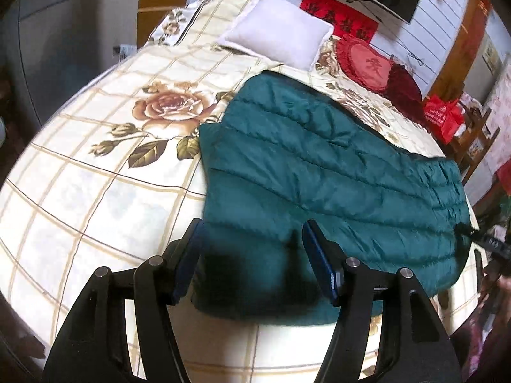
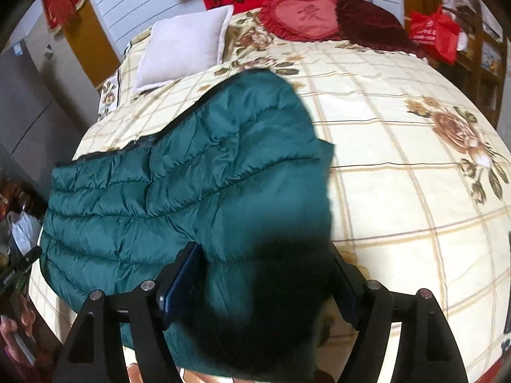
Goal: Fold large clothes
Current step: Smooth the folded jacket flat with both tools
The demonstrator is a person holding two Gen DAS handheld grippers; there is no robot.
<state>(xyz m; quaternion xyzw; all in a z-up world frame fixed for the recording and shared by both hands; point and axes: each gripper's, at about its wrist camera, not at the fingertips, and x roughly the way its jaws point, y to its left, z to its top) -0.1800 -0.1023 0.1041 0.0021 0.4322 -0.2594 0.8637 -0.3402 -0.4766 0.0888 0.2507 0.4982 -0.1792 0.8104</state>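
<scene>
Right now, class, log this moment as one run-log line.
stage: fold under way | item: green puffer jacket on floral bedspread | left claw: open, over near edge | right claw: open, astride jacket

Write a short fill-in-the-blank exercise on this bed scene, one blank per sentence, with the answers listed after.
1. The quilted jacket lying on the bed is dark ____ in colour.
2. The bedspread is printed with large ____ on a checked pattern.
3. The heart-shaped cushion near the headboard is ____.
4. The left gripper and the right gripper both have their jaws ____ over the jacket's near edge.

Answers: green; roses; red; open
</scene>
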